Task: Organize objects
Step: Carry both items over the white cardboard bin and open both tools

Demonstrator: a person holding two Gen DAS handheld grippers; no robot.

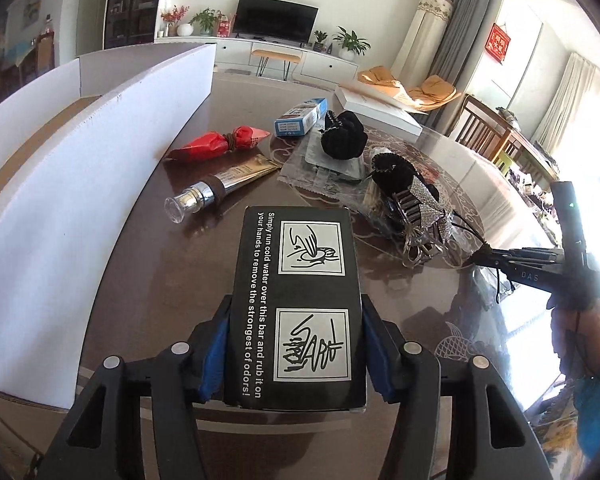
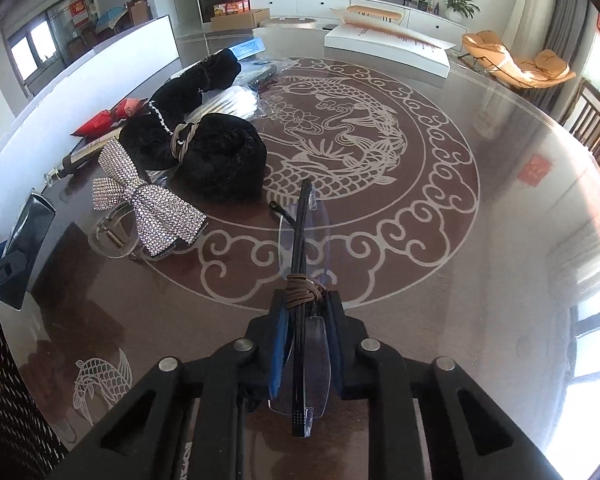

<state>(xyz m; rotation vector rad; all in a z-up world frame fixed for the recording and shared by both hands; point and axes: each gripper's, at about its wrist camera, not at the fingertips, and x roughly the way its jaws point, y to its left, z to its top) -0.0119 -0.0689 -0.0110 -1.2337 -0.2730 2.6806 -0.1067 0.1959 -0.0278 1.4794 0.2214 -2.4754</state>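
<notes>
Left gripper (image 1: pixel 296 344) fingers pinch a black box (image 1: pixel 296 304) above the glossy brown tabletop (image 1: pixel 152 280), beside a white carton wall (image 1: pixel 80 184). Right gripper (image 2: pixel 305 334) fingers clamp folded rimless glasses (image 2: pixel 303 264) over the carp inlay (image 2: pixel 340 128). Living room behind: TV (image 1: pixel 276 19), white console, plants.

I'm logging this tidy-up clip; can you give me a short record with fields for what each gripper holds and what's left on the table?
left gripper: shut on black box
right gripper: shut on folded glasses
on table: rhinestone bow clip, black hair pieces, red packet, gold tube, blue box
container: white carton, at left
</notes>
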